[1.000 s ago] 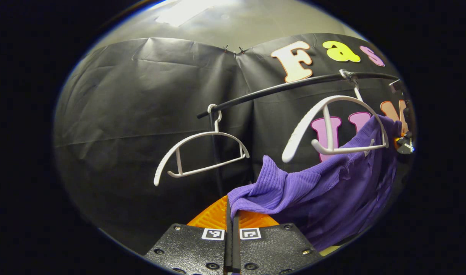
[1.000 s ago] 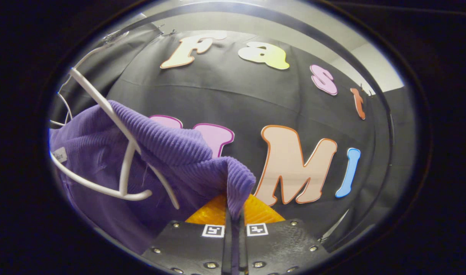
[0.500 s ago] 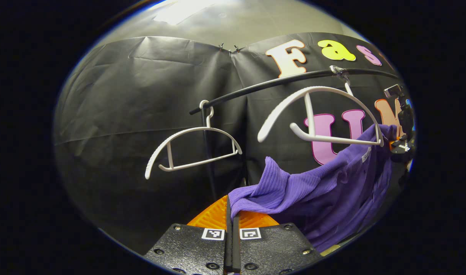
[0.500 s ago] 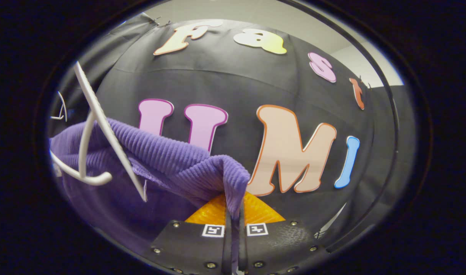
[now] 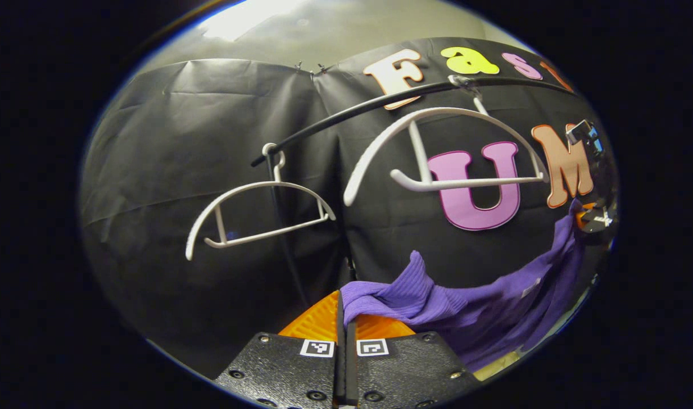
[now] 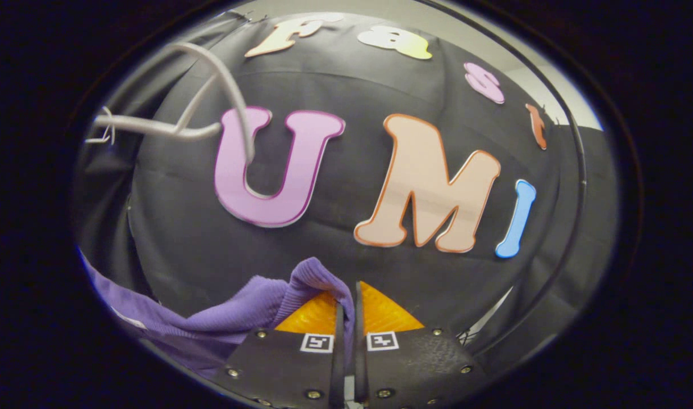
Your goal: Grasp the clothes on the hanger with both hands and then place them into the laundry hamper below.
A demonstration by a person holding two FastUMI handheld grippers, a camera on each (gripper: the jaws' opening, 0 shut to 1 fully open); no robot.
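A purple ribbed sweater [image 5: 471, 307] hangs slack below a bare white hanger [image 5: 437, 147] on the black rail [image 5: 346, 116]. My left gripper [image 5: 345, 318] is shut on the sweater's left shoulder. In the right gripper view my right gripper [image 6: 346, 309] is shut on the other shoulder of the sweater [image 6: 250, 312], which sags away to the left, below the same white hanger [image 6: 210, 91]. At the far right of the left gripper view, the right gripper [image 5: 593, 216] holds the cloth's far end. The hamper is hidden.
A second empty white hanger [image 5: 255, 210] hangs at the rail's left end. A thin black stand pole [image 5: 284, 238] drops from that end. The black booth cloth [image 6: 437, 272] backs everything.
Both grippers have dropped with the sweater. It slid off the right-hand hanger, which has swung back up level and now hangs bare above the cloth.
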